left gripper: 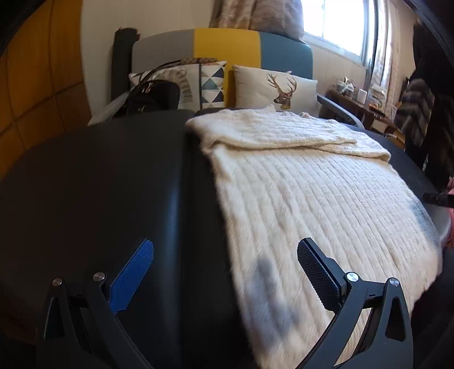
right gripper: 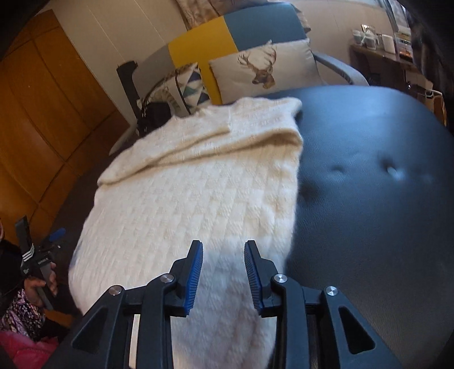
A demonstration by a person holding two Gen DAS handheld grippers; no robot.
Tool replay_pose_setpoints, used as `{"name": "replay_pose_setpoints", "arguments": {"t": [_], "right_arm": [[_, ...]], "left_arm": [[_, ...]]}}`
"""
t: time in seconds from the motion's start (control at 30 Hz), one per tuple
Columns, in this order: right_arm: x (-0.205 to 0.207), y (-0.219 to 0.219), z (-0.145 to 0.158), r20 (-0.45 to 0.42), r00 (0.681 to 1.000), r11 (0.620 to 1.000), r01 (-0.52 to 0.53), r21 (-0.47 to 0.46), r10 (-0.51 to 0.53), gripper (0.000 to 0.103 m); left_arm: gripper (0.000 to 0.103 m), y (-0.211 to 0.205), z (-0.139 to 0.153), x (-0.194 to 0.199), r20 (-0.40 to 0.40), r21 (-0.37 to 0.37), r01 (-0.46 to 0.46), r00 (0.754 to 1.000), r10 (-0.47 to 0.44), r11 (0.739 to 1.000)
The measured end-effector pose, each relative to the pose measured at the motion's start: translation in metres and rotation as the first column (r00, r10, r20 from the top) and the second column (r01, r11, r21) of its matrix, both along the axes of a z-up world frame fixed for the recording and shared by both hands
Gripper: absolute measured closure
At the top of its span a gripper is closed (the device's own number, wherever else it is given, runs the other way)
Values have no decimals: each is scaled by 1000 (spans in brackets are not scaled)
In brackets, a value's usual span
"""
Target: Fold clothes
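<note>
Far left in the left wrist view: orange wardrobe panels, then a black bag against a triangle-patterned cushion. Nearer, a dark leather seat filling the foreground. Above its seam, the left gripper, jaws spread wide, nothing between the pads, one blue-faced finger over bare leather, the other over the knit's near left edge. Just right of the seam, a cream knitted sweater lying flat on the seat, its far end folded back over itself in a loose band. Beyond it, a deer-print cushion on a grey, yellow and blue sofa. Further right, a bright window and a cluttered side table.

From the right wrist view: a hand gripping the left tool's handle at the lower left edge. Mid-frame, the right gripper, jaws partly parted, hovering close over the sweater's near right corner; unclear whether the pads touch the knit, no fabric pinched. Right of that, bare dimpled leather.
</note>
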State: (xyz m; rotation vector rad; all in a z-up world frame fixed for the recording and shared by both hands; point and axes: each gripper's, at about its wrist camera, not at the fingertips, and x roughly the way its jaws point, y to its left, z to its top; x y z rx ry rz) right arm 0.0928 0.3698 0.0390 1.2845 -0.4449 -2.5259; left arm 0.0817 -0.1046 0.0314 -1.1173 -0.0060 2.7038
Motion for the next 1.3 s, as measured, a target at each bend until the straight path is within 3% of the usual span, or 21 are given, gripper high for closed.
{"name": "replay_pose_setpoints", "arguments": {"t": [0.13,0.3,0.6,0.9,1.03,1.13,1.3], "right_arm": [[18,3,-1,22,999,999,-36,8,36,73],[35,7,-6,52,995,997,-81,-11,82,73],[63,30,-14,77,993,988,-81,-132,92,77],[73,19,-27,95,987,977,-114,-183,132,77],[73,19,-34,100,983,956,-124,-265,155,77],[75,19,-39,103,980,942,-131,-311,170,77],[77,27,-45,115,979,919,-115,-376,170,77]], "left_arm": [[0,-31,-10,23,45,151,-21,999,14,988],[0,-40,-30,42,115,226,5,993,-31,974],[0,-13,-32,66,62,271,249,959,-275,930],[3,-2,-36,75,55,347,308,936,-347,886],[3,2,-38,78,54,381,328,926,-375,865],[10,-1,-39,79,58,396,323,926,-374,860],[30,-17,-43,73,77,457,283,932,-354,843]]}}
